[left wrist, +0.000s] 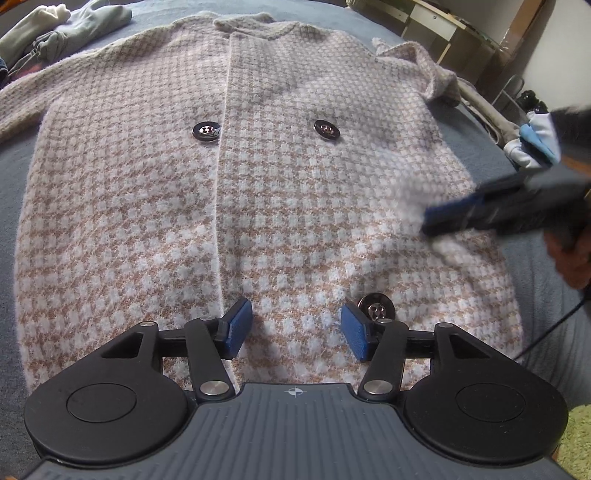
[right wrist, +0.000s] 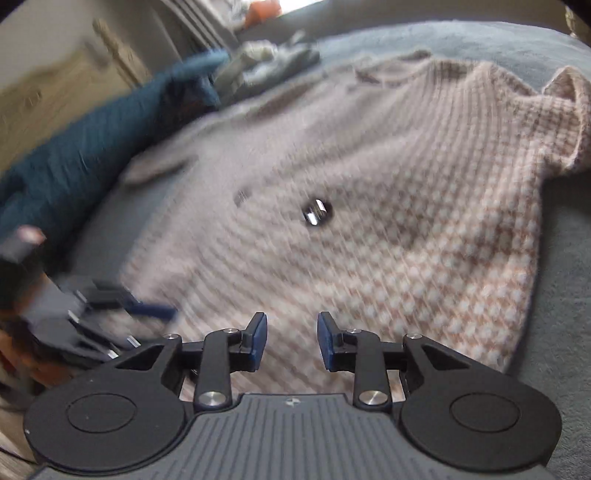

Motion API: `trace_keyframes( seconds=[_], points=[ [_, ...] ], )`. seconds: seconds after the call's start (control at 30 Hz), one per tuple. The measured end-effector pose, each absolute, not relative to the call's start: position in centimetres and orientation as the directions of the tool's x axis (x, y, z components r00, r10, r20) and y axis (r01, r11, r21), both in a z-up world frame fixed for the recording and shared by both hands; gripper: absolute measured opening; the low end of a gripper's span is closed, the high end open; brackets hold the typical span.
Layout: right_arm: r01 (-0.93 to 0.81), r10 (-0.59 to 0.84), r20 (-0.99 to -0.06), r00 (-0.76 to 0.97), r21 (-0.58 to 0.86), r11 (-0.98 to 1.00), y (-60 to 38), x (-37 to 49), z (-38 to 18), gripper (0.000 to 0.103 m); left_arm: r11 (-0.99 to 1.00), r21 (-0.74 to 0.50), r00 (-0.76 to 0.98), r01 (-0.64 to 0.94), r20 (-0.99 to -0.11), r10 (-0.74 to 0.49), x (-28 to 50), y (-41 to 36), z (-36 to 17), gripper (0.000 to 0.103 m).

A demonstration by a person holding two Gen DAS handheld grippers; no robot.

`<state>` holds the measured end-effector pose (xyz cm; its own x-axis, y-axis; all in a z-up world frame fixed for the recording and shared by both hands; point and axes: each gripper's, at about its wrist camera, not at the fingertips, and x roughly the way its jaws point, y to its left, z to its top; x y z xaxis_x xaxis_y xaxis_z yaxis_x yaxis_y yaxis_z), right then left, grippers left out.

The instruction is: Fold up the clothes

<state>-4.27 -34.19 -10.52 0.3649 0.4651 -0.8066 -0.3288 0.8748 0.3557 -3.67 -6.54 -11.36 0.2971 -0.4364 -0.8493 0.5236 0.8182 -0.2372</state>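
Observation:
A pink-and-tan checked knit cardigan (left wrist: 295,184) with dark round buttons (left wrist: 327,130) lies front up and spread flat on a grey-blue bed cover (left wrist: 535,266). My left gripper (left wrist: 297,326) hovers over its lower hem, open, with only the cloth beneath the blue pads (left wrist: 240,321). A button (left wrist: 376,305) sits just beyond the right pad. My right gripper (right wrist: 291,339) is open over the cardigan (right wrist: 369,221) near its right side, nothing between its fingers. In the left wrist view the right gripper (left wrist: 461,214) appears blurred at the garment's right edge, held by a hand (left wrist: 572,258).
Other clothes are piled at the bed's far left (left wrist: 55,33) and at its right side (left wrist: 535,144). A teal garment (right wrist: 92,147) lies beyond the cardigan's left sleeve. Wooden furniture (left wrist: 443,26) stands behind the bed. A green rug (left wrist: 576,435) shows on the floor.

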Motion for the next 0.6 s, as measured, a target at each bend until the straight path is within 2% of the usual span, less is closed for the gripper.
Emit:
trace_keyframes(
  seconds=[0.07,0.1,0.2,0.37,0.53,0.6],
  points=[
    [-0.353,0.390,-0.857,0.337,0.269,0.896,-33.2,-4.6,-12.3,0.032,0.818,-0.237,0.296,0.524,-0.850,-0.436,-3.6,-6.5,-11.3,0.054],
    [-0.371,0.391,-0.851,0.351,0.257,0.892,-32.9,-4.9,-12.2,0.037,0.818,-0.239,0.296,0.523,-0.850,-0.437,-3.6,-6.5,-11.3,0.054],
    [-0.379,0.396,-0.849,0.350,0.259,0.889,-32.7,-4.9,-12.1,0.043,0.819,-0.243,0.294,0.520,-0.849,-0.439,-3.6,-6.5,-11.2,0.054],
    [-0.370,0.404,-0.845,0.351,0.271,0.889,-32.8,-5.0,-12.2,0.045,0.823,-0.266,0.288,0.502,-0.845,-0.450,-3.6,-6.5,-11.1,0.061],
    [-0.392,0.414,-0.841,0.348,0.271,0.879,-32.1,-5.3,-12.2,0.064,0.825,-0.268,0.285,0.497,-0.848,-0.447,-3.6,-6.7,-11.1,0.066],
    [-0.408,0.410,-0.844,0.346,0.257,0.876,-31.6,-5.4,-12.2,0.068,0.826,-0.276,0.281,0.492,-0.847,-0.451,-3.5,-6.6,-11.0,0.068]
  ],
)
